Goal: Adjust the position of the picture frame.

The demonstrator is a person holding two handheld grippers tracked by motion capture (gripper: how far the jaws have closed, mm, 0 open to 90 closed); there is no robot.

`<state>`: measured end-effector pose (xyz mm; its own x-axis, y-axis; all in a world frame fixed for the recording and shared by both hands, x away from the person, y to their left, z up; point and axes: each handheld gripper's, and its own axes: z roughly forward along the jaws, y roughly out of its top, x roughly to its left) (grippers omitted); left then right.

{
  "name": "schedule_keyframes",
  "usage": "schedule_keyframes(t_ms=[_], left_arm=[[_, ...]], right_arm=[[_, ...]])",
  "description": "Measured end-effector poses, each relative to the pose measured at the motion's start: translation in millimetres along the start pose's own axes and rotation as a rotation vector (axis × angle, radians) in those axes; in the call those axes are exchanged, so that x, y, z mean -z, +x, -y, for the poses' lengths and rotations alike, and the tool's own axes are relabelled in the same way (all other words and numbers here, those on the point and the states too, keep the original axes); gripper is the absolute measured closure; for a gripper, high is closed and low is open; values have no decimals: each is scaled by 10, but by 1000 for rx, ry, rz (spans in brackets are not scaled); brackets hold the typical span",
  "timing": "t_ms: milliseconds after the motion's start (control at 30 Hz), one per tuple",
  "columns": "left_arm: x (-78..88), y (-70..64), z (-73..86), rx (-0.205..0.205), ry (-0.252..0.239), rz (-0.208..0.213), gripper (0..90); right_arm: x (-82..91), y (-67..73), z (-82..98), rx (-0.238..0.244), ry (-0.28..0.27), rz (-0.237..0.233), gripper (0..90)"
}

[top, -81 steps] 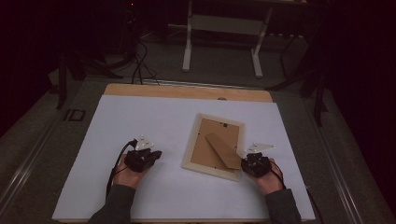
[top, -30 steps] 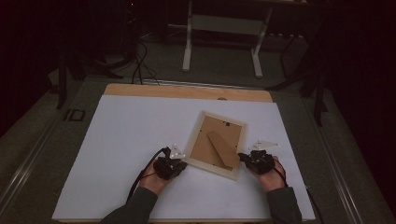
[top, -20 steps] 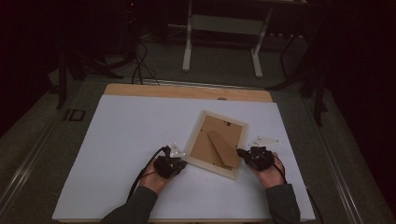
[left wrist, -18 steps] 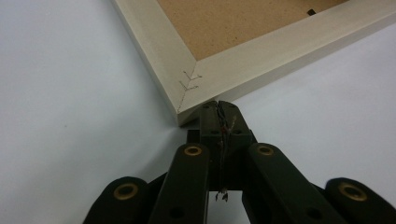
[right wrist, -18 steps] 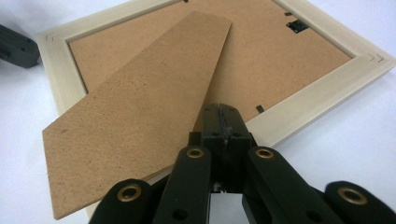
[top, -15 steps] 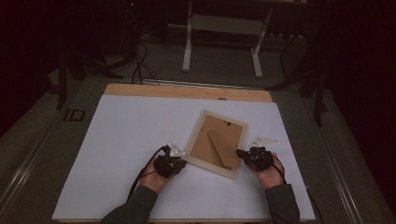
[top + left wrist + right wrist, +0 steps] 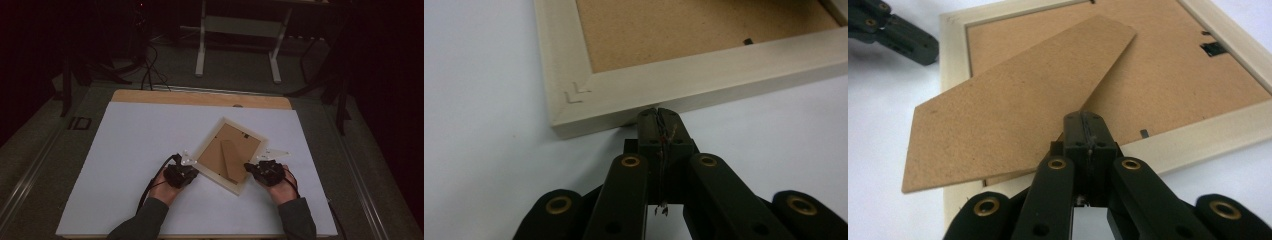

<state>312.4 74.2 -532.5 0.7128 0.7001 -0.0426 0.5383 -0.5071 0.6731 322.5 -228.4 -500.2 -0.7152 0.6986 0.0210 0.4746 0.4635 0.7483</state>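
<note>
A light wooden picture frame (image 7: 212, 144) lies face down on the white table top, its brown backing board up. Its brown cardboard stand (image 7: 231, 161) is tilted up off the backing. My left gripper (image 7: 192, 170) is shut and empty, its tips (image 7: 658, 112) against the frame's outer side near a corner (image 7: 574, 97). My right gripper (image 7: 248, 167) is shut too, its tips (image 7: 1087, 119) over the frame's rim (image 7: 1198, 135), right by the edge of the raised stand (image 7: 1013, 105). The left gripper (image 7: 898, 35) also shows at the far corner in the right gripper view.
The white sheet (image 7: 140, 145) covers a wooden table whose far edge (image 7: 200, 97) shows bare. Beyond it stand a white table base (image 7: 237, 30) and dark cables on the floor (image 7: 147, 65). Open table surface lies to the left of the frame.
Since the earliest frame my left hand has moved right to the frame's corner. The right hand has edged inward to the frame. Within the last second hardly anything moved.
</note>
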Motion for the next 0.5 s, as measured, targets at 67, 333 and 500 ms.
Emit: schedule_keyframes(t_ms=[67, 333, 500], left_arm=[[2, 9, 1, 3, 0, -3, 898], [26, 78, 15, 28, 4, -19, 898], [43, 133, 25, 53, 7, -27, 898]], right_arm=[[-9, 17, -5, 4, 0, -3, 900], [-103, 215, -72, 46, 11, -40, 900], [-164, 329, -97, 78, 19, -51, 900]])
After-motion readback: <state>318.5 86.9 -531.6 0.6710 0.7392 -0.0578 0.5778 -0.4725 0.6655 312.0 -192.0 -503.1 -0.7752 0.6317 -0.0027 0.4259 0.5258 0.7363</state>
